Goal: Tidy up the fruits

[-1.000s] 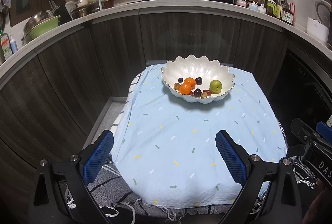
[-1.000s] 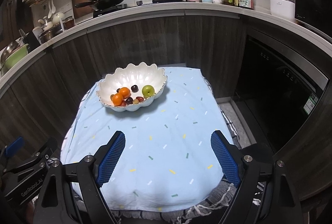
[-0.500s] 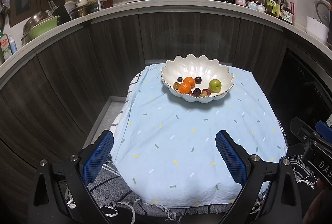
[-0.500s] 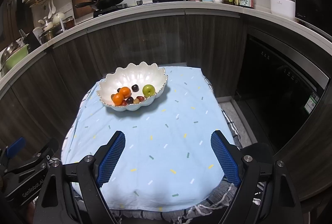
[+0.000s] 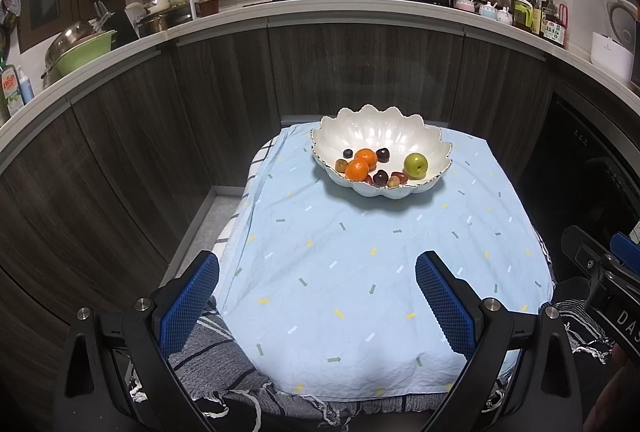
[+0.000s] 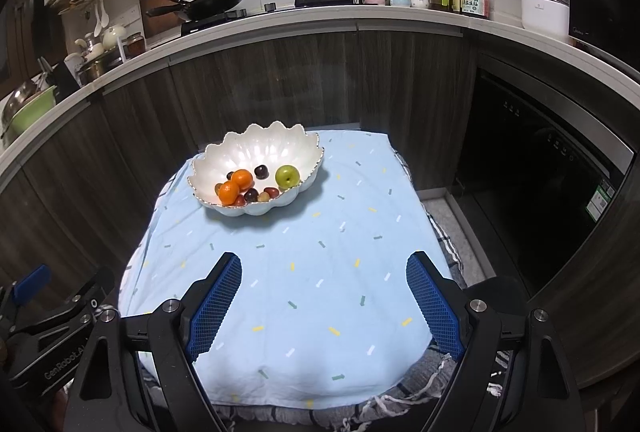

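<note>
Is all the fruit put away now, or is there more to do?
Done: every fruit in view sits in the white bowl: two oranges, a green apple and several small dark fruits. None lies on the blue cloth. In hand: nothing. The left claw and right claw are both open and empty, back from the bowl. Left: nothing that I can see, so it looks finished.
</note>
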